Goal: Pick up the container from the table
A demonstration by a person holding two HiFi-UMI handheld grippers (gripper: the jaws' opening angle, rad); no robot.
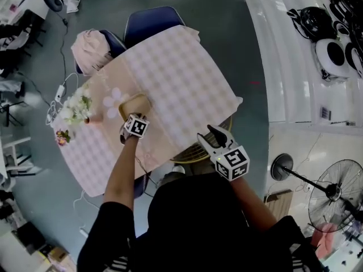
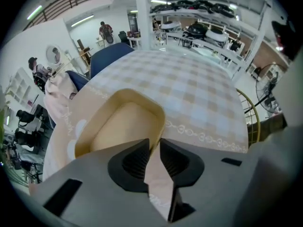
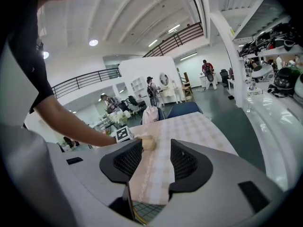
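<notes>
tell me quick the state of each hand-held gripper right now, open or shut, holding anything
Left hand-held gripper: closed on the near wall of the container.
Right hand-held gripper: open, nothing between its jaws.

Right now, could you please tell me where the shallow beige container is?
In the head view the container sits left of centre on the checked tablecloth, right of the white flowers, its near rim between the left gripper's jaws.

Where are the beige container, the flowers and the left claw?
beige container (image 2: 118, 122), left gripper view, inner floor.
flowers (image 1: 75, 109), head view, white blooms.
left claw (image 2: 155, 148), left gripper view, between its tips.
</notes>
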